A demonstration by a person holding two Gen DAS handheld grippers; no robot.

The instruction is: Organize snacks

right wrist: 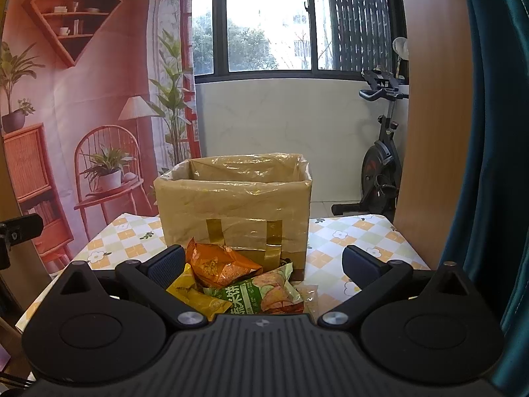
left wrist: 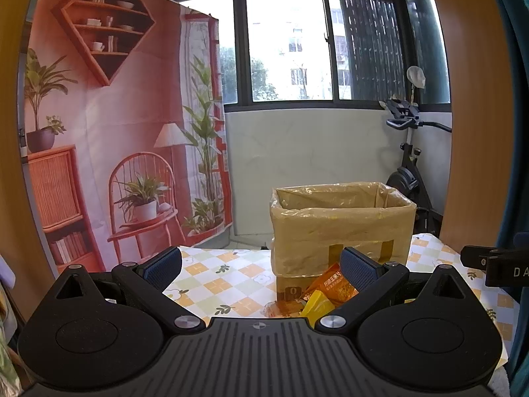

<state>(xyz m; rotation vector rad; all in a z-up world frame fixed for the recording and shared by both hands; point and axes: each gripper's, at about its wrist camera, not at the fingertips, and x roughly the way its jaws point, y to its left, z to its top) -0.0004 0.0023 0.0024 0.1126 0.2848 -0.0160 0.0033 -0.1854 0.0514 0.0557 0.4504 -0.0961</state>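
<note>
In my left wrist view, the left hand-held gripper (left wrist: 261, 266) sits low in the frame with its two jaws spread wide and nothing between them. To the right of the middle stands a cardboard box (left wrist: 342, 228) with a plastic liner, on a desk (left wrist: 215, 281) with a checked cloth. Just in front of the box, low and a bit right of the middle, I see an orange snack bag (left wrist: 334, 286) and a yellow snack bag (left wrist: 319, 306) lying on the desk. In my right wrist view, the right hand-held gripper (right wrist: 263, 261) is wide open too and holds nothing. Going left to right between its jaws, I see the yellow snack bag (right wrist: 195, 296) at the lower left, the orange snack bag (right wrist: 218, 263) above it, touching the box (right wrist: 234, 205) front, and a green snack bag (right wrist: 264, 292) in the low middle. On the far right stands an exercise bike (right wrist: 380, 158).
</note>
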